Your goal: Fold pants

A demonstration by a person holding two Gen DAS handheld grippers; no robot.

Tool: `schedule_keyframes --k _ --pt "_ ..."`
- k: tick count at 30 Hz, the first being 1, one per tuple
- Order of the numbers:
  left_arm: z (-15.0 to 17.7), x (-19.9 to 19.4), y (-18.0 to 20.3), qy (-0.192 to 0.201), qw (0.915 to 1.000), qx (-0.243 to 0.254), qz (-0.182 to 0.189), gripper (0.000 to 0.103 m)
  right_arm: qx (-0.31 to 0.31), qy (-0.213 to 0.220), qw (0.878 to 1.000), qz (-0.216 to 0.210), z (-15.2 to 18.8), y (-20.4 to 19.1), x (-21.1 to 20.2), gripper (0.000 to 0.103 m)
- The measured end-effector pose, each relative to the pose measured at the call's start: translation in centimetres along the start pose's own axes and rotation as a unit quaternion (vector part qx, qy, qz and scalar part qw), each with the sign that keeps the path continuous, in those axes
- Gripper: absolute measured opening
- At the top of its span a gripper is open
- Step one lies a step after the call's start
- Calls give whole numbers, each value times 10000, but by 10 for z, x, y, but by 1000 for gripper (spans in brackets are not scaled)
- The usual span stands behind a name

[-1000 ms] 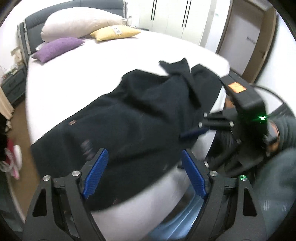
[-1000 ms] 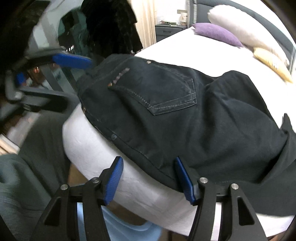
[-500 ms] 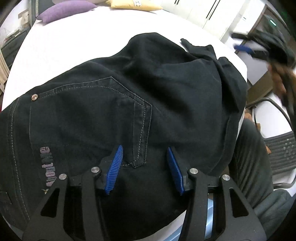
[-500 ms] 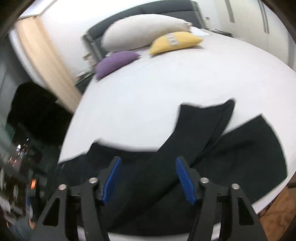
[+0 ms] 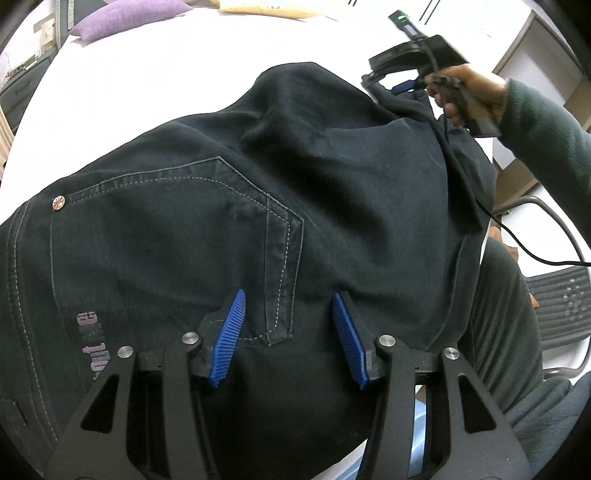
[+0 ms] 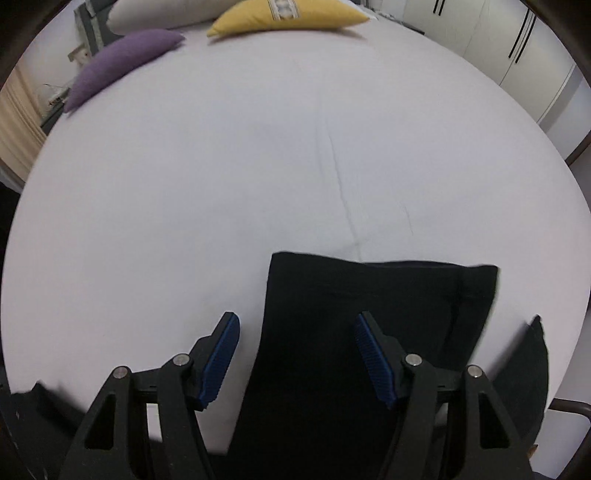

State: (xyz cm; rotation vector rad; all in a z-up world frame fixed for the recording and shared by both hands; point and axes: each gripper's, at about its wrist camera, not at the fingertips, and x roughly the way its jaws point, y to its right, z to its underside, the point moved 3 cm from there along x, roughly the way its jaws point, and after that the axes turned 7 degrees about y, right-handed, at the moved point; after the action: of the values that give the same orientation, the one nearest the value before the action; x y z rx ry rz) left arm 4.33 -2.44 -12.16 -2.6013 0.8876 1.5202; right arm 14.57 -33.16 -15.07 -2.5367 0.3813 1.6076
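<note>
Here the dark navy denim pants [image 5: 258, 206] lie spread on the white sheet of the bed [image 6: 221, 166], close to the near edge. The seat part is facing up, with a back pocket outlined in pale stitching [image 5: 207, 236], a small copper rivet [image 5: 58, 202] at its corner and some pale pink lettering [image 5: 90, 347] lower on the left.

The left gripper [image 5: 288, 332] hangs over this seat part, right above the lower corner of the pocket. Its blue ribbed pads [image 5: 231, 332] stand wide apart and nothing is between them, so it is released. I cannot tell if the tips touch the cloth.

The right gripper [image 6: 297, 356] is over the end of one trouser leg [image 6: 369, 314], which lies flat on the sheet with a straight hem. Its jaws are also spread, one finger over the white sheet and the other over the dark fabric, and they hold nothing. In the left wrist view the same tool appears at the far end of the pants, held by the person's right hand [image 5: 469, 96] in a dark green sleeve, with a thin black cable [image 5: 517, 243] hanging from it.

At the head of the bed there are a purple pillow [image 6: 118, 62], a yellow pillow [image 6: 288, 16] and a white pillow [image 6: 155, 11]. White wardrobe doors [image 6: 517, 48] stand on the right side.
</note>
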Motion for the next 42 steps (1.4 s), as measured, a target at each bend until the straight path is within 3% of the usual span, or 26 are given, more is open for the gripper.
schedule_keyframes --k 4,5,7,8,10,12,17,21,24,25,29,32,35,38,40,42 --pt "0 0 -3 36 10000 -10 30 48 189 -166 9997 47 5 7 17 68" --pt "0 0 -3 50 10000 -14 38 48 255 -140 9996 31 5 10 16 63" --pt "1 -1 -3 70 10000 -12 50 48 292 -109 9995 -17 4 16 13 47" --pt "1 -1 -3 81 10000 -11 51 48 317 -125 9994 -40 4 21 12 31" --pt "1 -1 -4 98 9999 -10 47 48 464 -154 9986 -198 4 30 8 23" --pt "2 -2 -4 108 9999 -8 33 48 584 -75 9978 -296 4 40 0 6" --pt "1 -2 1 97 9999 -43 -40 48 1162 915 9853 -851 7 78 -68 5" --pt "-1 -1 1 130 9997 -207 -88 49 1820 1963 9552 -1259 29 138 -152 5" --pt "-5 -1 -2 208 9982 -553 -44 50 2561 2688 9125 -1720 62 206 -195 5" --pt "-7 0 -3 224 9975 -663 -5 50 2717 2790 9047 -1727 69 212 -198 5" --pt "-12 5 -1 186 9969 -751 -122 51 3646 2740 8727 -1742 137 265 -173 5" --pt "-13 8 7 109 9980 -570 -256 56 4766 2300 8298 -1774 221 306 -124 5" --pt "-13 11 13 74 9983 -459 -358 58 5292 2281 7929 -1981 260 307 -103 5" --pt "-15 13 22 52 9980 -481 -405 60 5543 2244 7662 -2352 275 294 -94 13" --pt "-17 12 21 38 9979 -468 -445 60 5610 2195 7523 -2665 278 288 -93 33" --pt "-18 14 27 21 9978 -447 -489 60 5506 2304 7545 -2728 270 282 -96 54"
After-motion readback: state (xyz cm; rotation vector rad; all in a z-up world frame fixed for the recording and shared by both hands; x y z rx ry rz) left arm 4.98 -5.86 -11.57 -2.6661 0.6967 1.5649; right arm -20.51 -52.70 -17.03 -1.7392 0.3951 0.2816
